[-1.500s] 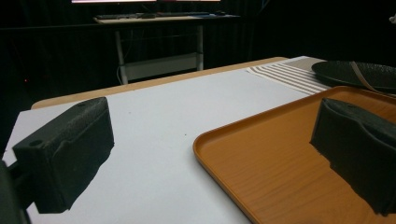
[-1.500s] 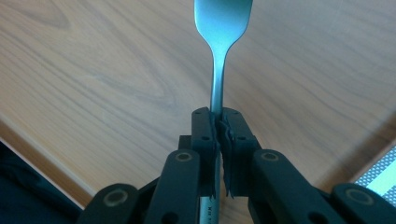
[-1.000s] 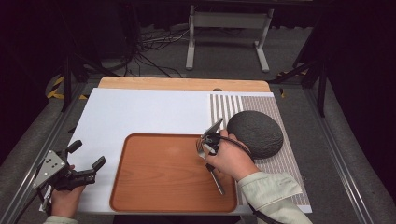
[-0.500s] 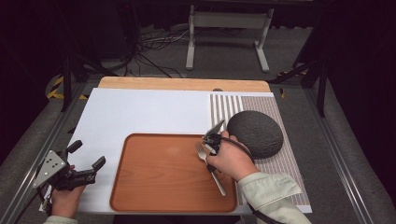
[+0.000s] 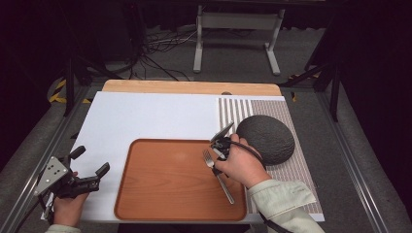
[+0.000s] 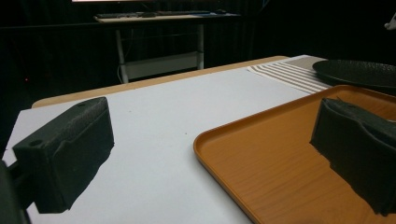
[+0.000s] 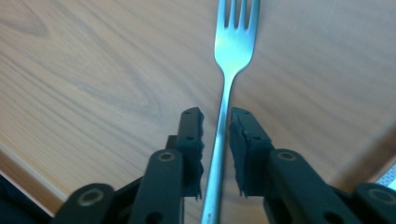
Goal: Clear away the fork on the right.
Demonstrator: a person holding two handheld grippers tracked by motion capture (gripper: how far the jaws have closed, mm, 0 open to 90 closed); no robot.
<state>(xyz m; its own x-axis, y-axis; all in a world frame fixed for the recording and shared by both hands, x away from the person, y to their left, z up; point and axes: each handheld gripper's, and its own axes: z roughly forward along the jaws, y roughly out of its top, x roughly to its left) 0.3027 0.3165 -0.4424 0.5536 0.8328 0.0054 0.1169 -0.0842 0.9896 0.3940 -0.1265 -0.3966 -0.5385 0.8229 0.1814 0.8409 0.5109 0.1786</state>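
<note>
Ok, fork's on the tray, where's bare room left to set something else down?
The tray is bare left of the fork. The white sheet is free between the wooden strip and the tray's far rim. The right side is crowded: right gripper, dark plate on the striped mat.

The left hand-held gripper (image 5: 90, 178) is matte black, with a grey three-cornered plate dotted with small holes on top and blocky, grainy pads (image 6: 70, 149). The right hand-held gripper (image 7: 216, 154) has black arms with round screws behind its ridged pads. A black cable trails from it along a pale greenish sleeve (image 5: 282, 201).
</note>
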